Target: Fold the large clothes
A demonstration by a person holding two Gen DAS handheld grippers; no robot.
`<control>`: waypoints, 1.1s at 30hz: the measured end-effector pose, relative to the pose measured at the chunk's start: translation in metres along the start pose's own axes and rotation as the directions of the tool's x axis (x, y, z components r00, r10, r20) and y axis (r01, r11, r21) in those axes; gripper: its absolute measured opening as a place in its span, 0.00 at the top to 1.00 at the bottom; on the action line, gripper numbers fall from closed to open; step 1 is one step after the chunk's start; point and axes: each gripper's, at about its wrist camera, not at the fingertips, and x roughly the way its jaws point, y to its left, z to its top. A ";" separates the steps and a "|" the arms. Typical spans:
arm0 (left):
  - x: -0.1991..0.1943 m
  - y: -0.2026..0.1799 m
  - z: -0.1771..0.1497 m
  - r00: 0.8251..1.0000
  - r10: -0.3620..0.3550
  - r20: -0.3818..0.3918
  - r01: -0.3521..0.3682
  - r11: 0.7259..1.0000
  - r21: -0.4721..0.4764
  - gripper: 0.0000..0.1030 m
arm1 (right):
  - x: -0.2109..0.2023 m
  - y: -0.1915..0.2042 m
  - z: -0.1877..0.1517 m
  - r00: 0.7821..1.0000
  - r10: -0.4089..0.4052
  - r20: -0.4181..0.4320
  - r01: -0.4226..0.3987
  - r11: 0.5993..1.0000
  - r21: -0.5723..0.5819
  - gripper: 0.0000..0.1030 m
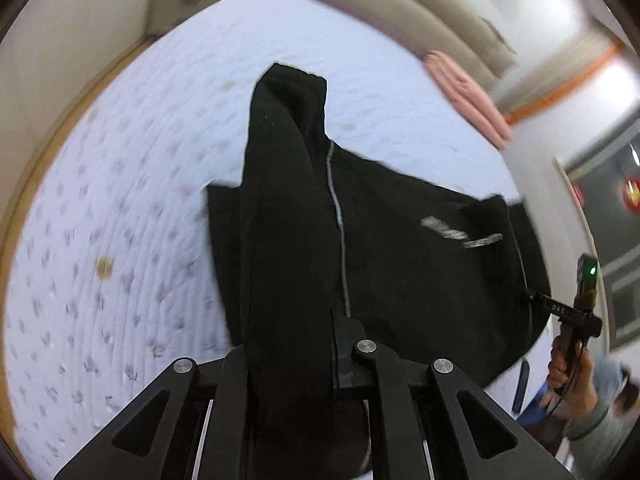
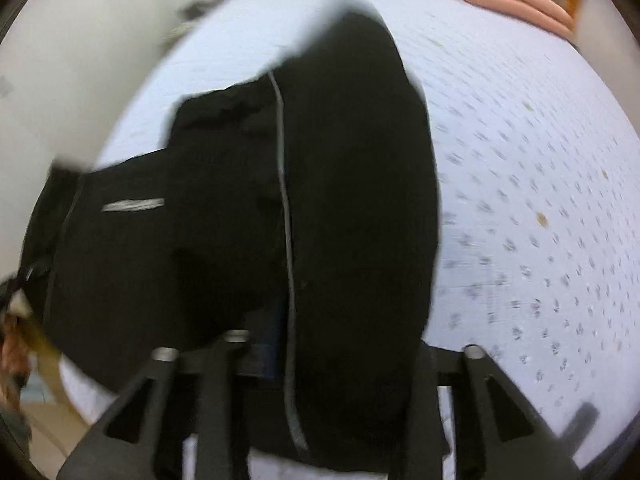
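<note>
Left wrist view: jacket (image 1: 400,248) was held pinched in the left gripper (image 1: 296,364) at 6 o'clock, draped over bed (image 1: 120,200); right gripper (image 2: 320,352) grip could not be told; folding barely started.

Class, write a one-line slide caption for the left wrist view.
Left gripper shut on a black jacket draped over a floral quilted bed, pink bedding behind.

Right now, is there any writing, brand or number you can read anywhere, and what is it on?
"DAS": small letters on the black bar of the right hand-held gripper, seen from the left wrist.
White print on the black jacket: too blurred to read.
Red sign on the wall: unreadable.
</note>
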 end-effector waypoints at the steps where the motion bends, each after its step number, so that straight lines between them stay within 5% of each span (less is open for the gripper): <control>1: 0.008 0.012 0.000 1.000 -0.005 -0.016 0.004 1.000 -0.030 0.87 | 0.013 -0.016 0.004 0.999 -0.012 -0.030 0.013 0.999 0.045 0.40; 4: 0.024 0.028 0.000 0.998 -0.019 -0.053 0.015 0.997 -0.080 0.76 | 0.036 -0.055 0.003 0.990 0.110 -0.089 -0.096 0.984 0.148 0.29; 6: 0.033 0.031 -0.001 0.997 -0.010 -0.081 0.003 0.996 -0.089 0.67 | 0.042 -0.072 -0.005 0.987 0.122 -0.107 -0.104 0.982 0.160 0.07; 8: 0.040 0.033 0.000 0.995 -0.032 -0.098 0.021 0.994 -0.105 0.57 | 0.048 -0.082 -0.010 0.983 0.146 -0.115 -0.127 0.980 0.152 0.02; 10: 0.047 0.033 0.004 0.994 -0.041 -0.103 0.029 0.993 -0.111 0.50 | 0.063 -0.093 -0.012 0.961 0.244 -0.133 -0.218 0.958 0.184 0.01; 14: 0.061 0.028 0.012 0.993 -0.034 -0.114 0.021 0.993 -0.114 0.41 | 0.100 -0.093 -0.009 0.883 0.439 -0.166 -0.407 0.892 0.196 0.01; 18: 0.080 0.028 0.024 0.990 -0.052 -0.132 0.032 0.989 -0.145 0.35 | 0.097 -0.085 -0.003 0.861 0.488 -0.145 -0.471 0.871 0.136 0.17; 19: 0.083 0.027 0.027 0.991 -0.039 -0.124 0.020 0.989 -0.147 0.35 | 0.100 -0.080 0.001 0.859 0.489 -0.149 -0.474 0.871 0.129 0.19; 22: 0.078 0.011 0.032 0.997 -0.033 -0.066 0.025 0.992 -0.126 0.93 | 0.081 -0.077 -0.011 0.870 0.468 -0.156 -0.465 0.883 0.058 0.41; 24: 0.065 -0.007 0.036 1.000 -0.015 -0.018 0.013 0.995 -0.103 0.94 | 0.067 -0.072 -0.006 0.873 0.473 -0.124 -0.471 0.881 0.044 0.61; 29: 0.001 -0.064 0.045 0.979 -0.175 0.103 0.176 0.984 -0.005 0.94 | -0.003 -0.069 -0.025 0.874 0.486 -0.026 -0.486 0.874 -0.020 0.68; 33: -0.037 -0.093 0.043 0.975 -0.184 0.127 0.175 0.982 0.075 0.94 | -0.054 -0.052 -0.044 0.882 0.471 0.021 -0.469 0.880 -0.072 0.69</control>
